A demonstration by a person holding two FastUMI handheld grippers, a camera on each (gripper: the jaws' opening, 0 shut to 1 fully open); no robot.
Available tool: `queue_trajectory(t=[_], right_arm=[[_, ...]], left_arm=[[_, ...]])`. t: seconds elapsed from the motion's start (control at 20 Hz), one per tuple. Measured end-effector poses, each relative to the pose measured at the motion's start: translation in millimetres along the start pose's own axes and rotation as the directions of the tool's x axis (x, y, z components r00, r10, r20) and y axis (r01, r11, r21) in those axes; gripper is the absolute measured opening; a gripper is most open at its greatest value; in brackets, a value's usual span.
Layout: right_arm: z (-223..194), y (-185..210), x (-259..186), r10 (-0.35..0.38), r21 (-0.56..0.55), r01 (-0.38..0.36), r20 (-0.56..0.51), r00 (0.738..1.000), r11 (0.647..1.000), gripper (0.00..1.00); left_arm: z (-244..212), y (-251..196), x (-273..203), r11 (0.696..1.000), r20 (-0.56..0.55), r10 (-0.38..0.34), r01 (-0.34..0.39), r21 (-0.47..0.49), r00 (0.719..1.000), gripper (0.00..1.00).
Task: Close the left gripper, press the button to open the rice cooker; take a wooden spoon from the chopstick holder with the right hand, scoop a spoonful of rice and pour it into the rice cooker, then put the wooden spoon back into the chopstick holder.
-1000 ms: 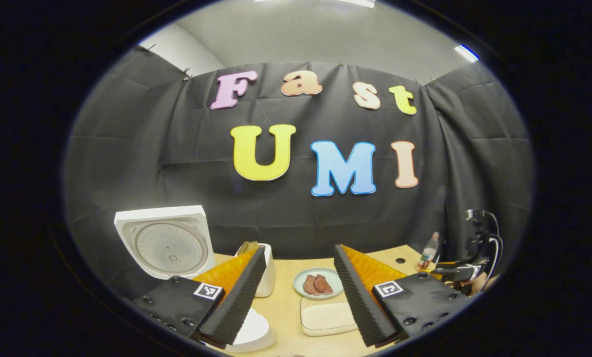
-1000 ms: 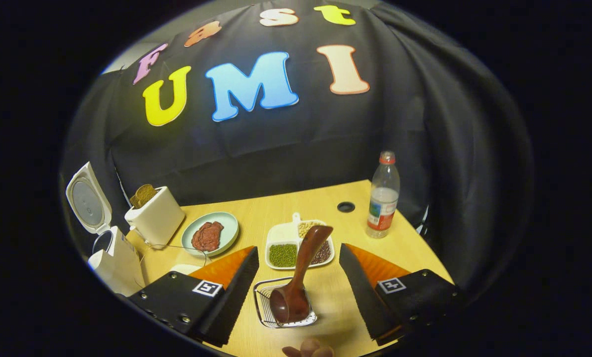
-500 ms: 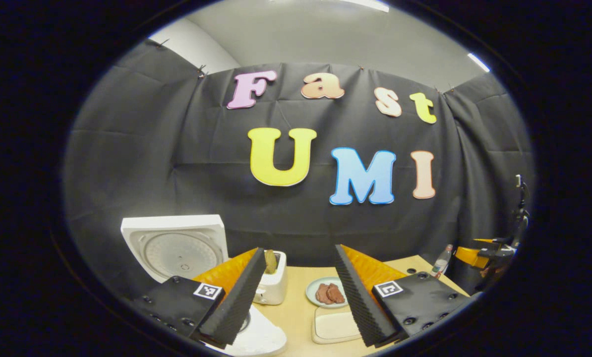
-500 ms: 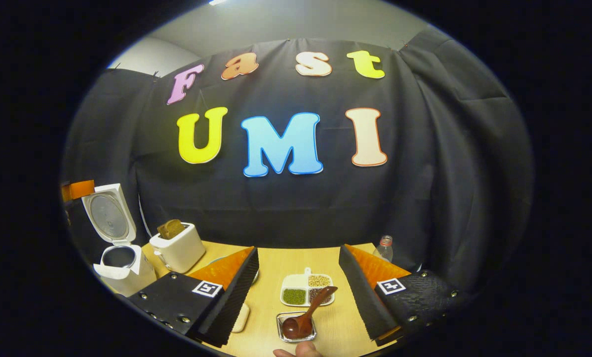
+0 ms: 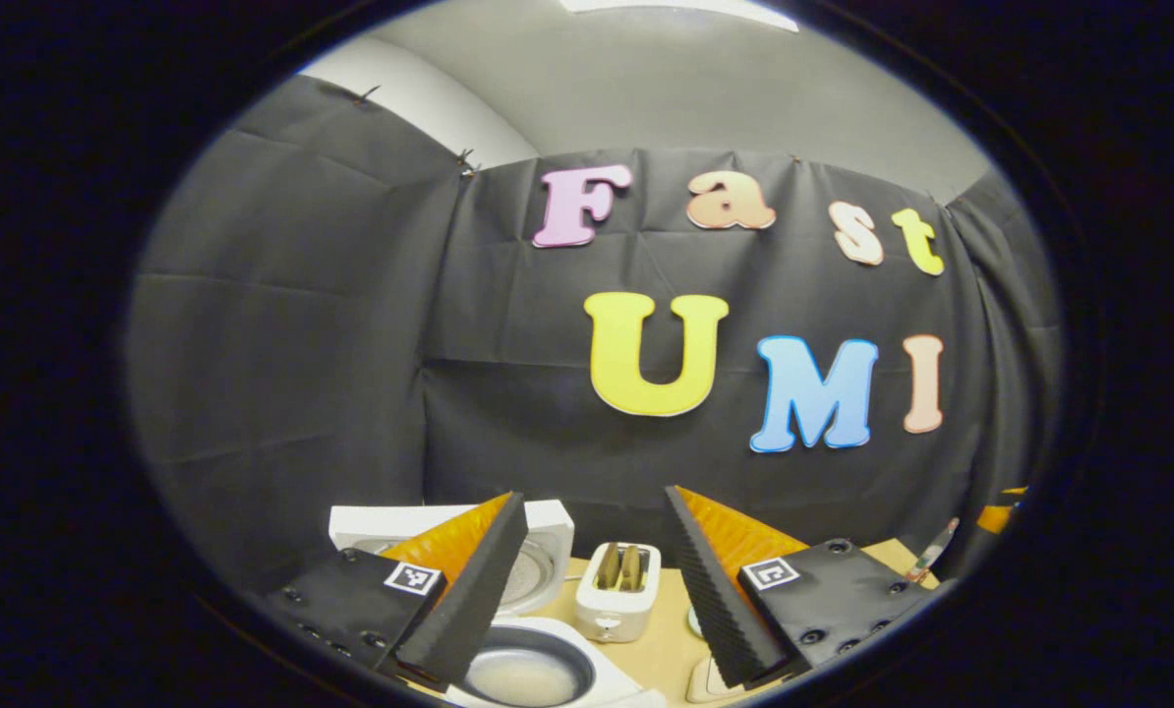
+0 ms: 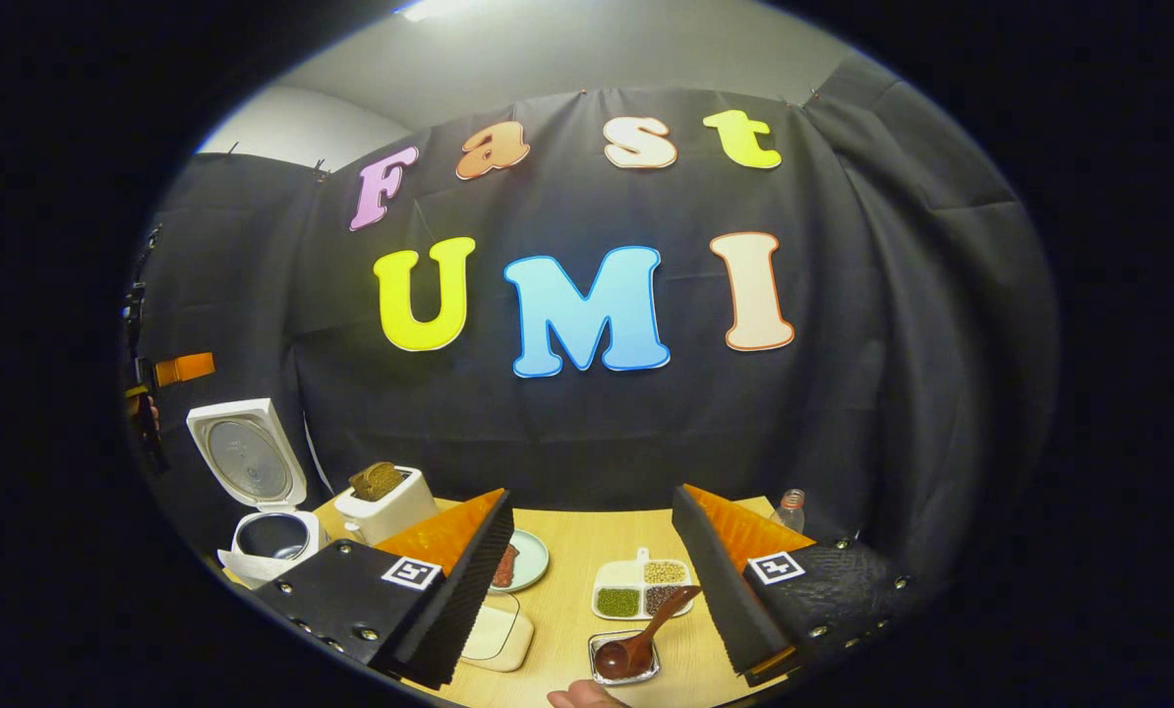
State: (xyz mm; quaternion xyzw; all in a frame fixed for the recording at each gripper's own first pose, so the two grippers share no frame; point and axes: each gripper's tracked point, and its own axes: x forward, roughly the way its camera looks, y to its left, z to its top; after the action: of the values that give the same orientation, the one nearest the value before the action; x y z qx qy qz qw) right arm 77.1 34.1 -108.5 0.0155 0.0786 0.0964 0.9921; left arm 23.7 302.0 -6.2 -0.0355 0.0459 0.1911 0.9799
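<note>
Left gripper: jaws wide apart, nothing between them, raised above the worktop. Rice cooker at 6 o'clock in the left gripper view, just below the left finger; lid swung up and standing behind the pot; pale contents visible in the inner pot. Toaster seen between the fingers, just right of the cooker, two slices in its slots.

Right gripper: jaws likewise spread wide, holding nothing, clear of the worktop. Wooden spoon at 6 o'clock in the right gripper view, bowl down in the chopstick holder, a small wire-rimmed tray; handle leaning up toward 1 o'clock, its tip over the edge of the divided dish. Divided dish just behind the holder, green, pale and dark grains in separate compartments. Fingertip of a hand at the bottom edge.

Same view, 9 o'clock: rice cooker with lid upright; toaster just to its right. Plate with brown food partly hidden behind the left finger. Pale lidded box near 7 o'clock, touching nothing. Bottle at the far worktop edge, toward 4 o'clock, behind the right finger. Left gripper at the far 9 o'clock edge; state of its jaws not readable there.
</note>
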Motion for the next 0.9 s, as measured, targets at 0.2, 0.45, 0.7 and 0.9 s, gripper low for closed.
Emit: queue_trajectory(t=[0.2,0.45,0.7,0.9], right_arm=[[4.1,1.2,2.0,0.004,-0.050,-0.003,0.022,1.000,0.999,0.98],[3.7,5.9,7.4,0.016,-0.068,-0.014,0.028,0.999,0.998,0.98],[-1.7,2.6,15.4,-0.007,-0.073,0.007,0.005,1.000,0.997,0.98],[-3.9,-0.5,18.8,-0.032,-0.068,0.031,-0.008,0.999,0.997,0.98]], left_arm=[[10.1,38.3,30.3,0.998,0.016,0.055,-0.054,-0.011,0.998,0.96],[2.3,73.6,72.2,0.996,-0.010,0.091,-0.091,-0.025,0.996,0.93],[-14.4,110.7,124.3,0.991,-0.047,0.131,-0.131,0.002,0.990,0.99],[-49.7,133.4,160.4,0.986,-0.126,0.163,-0.167,-0.023,0.979,0.96]])
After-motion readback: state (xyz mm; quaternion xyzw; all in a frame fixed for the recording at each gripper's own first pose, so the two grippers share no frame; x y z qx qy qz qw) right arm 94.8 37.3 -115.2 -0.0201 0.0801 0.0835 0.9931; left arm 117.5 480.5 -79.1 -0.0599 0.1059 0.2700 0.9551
